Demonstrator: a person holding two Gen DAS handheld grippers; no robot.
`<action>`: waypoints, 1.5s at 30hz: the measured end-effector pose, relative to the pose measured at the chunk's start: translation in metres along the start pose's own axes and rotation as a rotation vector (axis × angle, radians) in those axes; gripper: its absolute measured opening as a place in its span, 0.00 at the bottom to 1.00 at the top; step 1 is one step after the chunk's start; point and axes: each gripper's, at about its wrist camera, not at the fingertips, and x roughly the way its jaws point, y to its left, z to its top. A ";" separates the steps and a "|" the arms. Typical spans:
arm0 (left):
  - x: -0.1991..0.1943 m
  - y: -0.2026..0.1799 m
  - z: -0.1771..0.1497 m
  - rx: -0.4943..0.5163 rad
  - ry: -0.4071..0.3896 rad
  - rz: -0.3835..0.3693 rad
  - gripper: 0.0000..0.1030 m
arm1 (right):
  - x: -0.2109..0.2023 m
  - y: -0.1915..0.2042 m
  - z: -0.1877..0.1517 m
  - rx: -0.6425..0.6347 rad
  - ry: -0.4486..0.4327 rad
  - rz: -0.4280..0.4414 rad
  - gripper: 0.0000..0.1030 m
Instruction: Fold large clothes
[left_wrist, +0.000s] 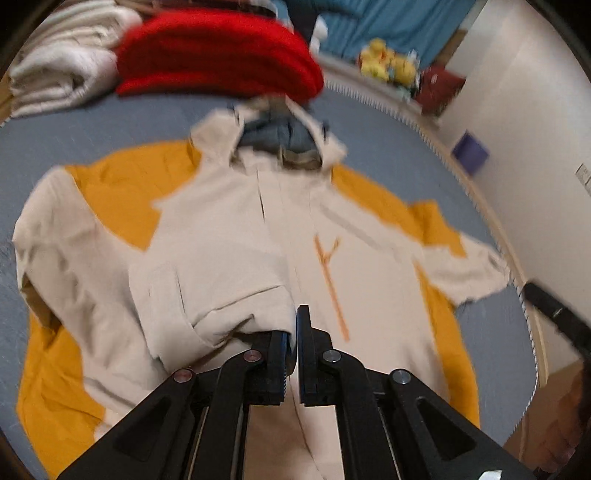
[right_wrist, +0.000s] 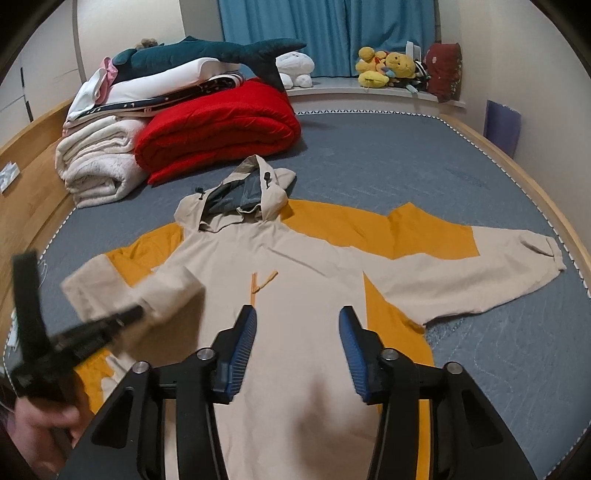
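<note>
A cream and yellow hooded jacket (right_wrist: 303, 266) lies front up on the grey bed sheet (right_wrist: 406, 166), hood toward the far end. My left gripper (left_wrist: 295, 325) is shut on the cuff of the jacket's left sleeve (left_wrist: 207, 291), which is drawn in over the chest. In the right wrist view the left gripper (right_wrist: 138, 314) is a blur at the left, with the sleeve (right_wrist: 122, 280) lifted off the bed. My right gripper (right_wrist: 297, 325) hovers open over the lower front of the jacket, with nothing pinched between its blue pads (right_wrist: 243, 332). The other sleeve (right_wrist: 480, 269) lies spread out to the right.
A folded red quilt (right_wrist: 221, 125), rolled white blankets (right_wrist: 96, 162) and a plush shark (right_wrist: 207, 55) are stacked at the bed's far left. Plush toys (right_wrist: 388, 66) sit on the sill under blue curtains. A wooden bed frame (right_wrist: 33, 192) borders the mattress. A hand (right_wrist: 40, 417) shows bottom left.
</note>
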 end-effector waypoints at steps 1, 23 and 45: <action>0.002 0.000 -0.001 0.009 0.025 0.020 0.09 | 0.001 0.001 0.001 0.001 0.003 0.003 0.35; -0.099 0.108 0.034 -0.165 -0.201 0.355 0.40 | 0.049 0.095 -0.035 -0.199 0.115 0.252 0.38; -0.100 0.172 0.050 -0.306 -0.158 0.328 0.40 | 0.140 0.191 -0.096 -0.584 0.270 0.174 0.33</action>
